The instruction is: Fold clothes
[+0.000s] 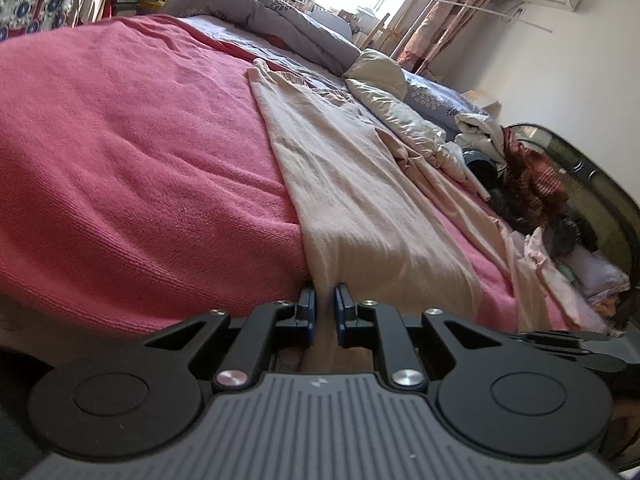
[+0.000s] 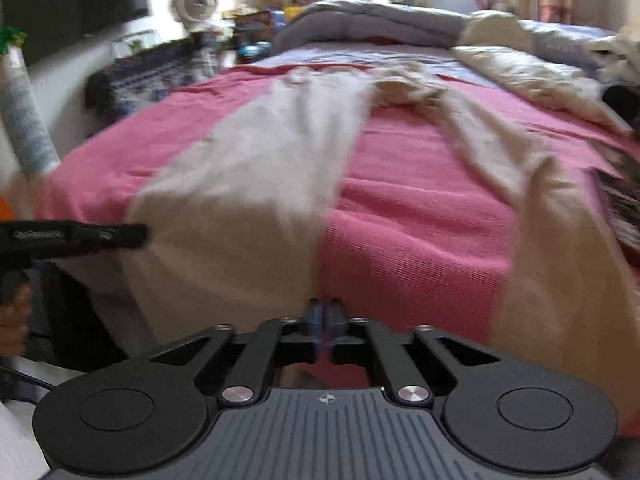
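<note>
Cream trousers [image 1: 360, 200] lie lengthwise on a pink blanket [image 1: 120, 160] covering the bed. My left gripper [image 1: 325, 300] is shut on the hem of one leg at the near edge, with cream cloth showing between its blue pads. In the right wrist view that leg [image 2: 248, 168] lies flat on the left, with the left gripper [image 2: 140, 236] at its outer edge. The other leg [image 2: 500, 152] runs down the right and drapes close to the camera, blurred. My right gripper [image 2: 324, 308] sits over the pink blanket [image 2: 420, 200] between the legs. Its jaws are nearly together and nothing shows between them.
A rolled grey quilt [image 1: 260, 12] and a cream duvet [image 1: 384, 84] lie at the far end. A heap of mixed clothes [image 1: 532, 188] lines the dark headboard. Beside the bed stand a cluttered shelf [image 2: 160, 68] and a white fan [image 2: 196, 2]. A hand [image 2: 12, 304] holds the left tool.
</note>
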